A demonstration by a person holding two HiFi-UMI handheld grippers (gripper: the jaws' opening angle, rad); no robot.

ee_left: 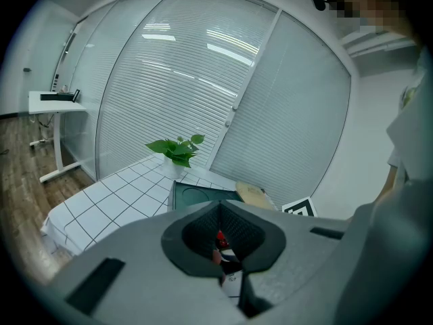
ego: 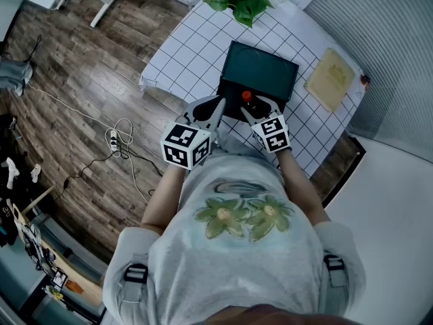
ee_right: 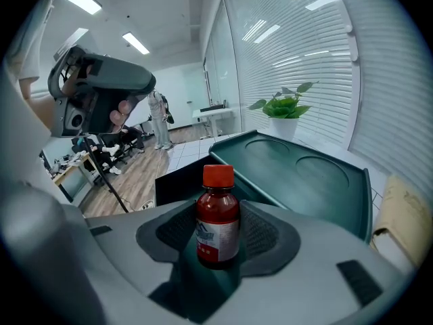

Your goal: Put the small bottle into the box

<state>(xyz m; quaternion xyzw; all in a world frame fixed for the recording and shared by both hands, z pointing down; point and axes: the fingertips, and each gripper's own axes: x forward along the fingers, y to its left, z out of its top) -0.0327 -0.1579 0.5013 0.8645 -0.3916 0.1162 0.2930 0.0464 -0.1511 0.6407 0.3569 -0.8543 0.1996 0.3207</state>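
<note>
At the left of the head view, your left gripper (ee_left: 220, 214) has its jaws pressed together with nothing between them. It hangs near the front edge of the table (ego: 174, 54), just beside the box.

In the middle, the small bottle (ee_right: 218, 217) stands upright between the jaws of your right gripper (ego: 257, 109). These jaws are clenched on the bottle's dark red body at the label, below the red cap (ee_right: 218, 175). The bottle is above the near side of the dark green box (ego: 262, 72) and not yet inside it.

I judge the bottle to be light and stiff, with a smooth wall that can slip. It may be glass, so set it down softly. A grasp on the body seems right, since the cap is narrow. At the right lies a beige mat (ego: 331, 78), well apart.
</note>
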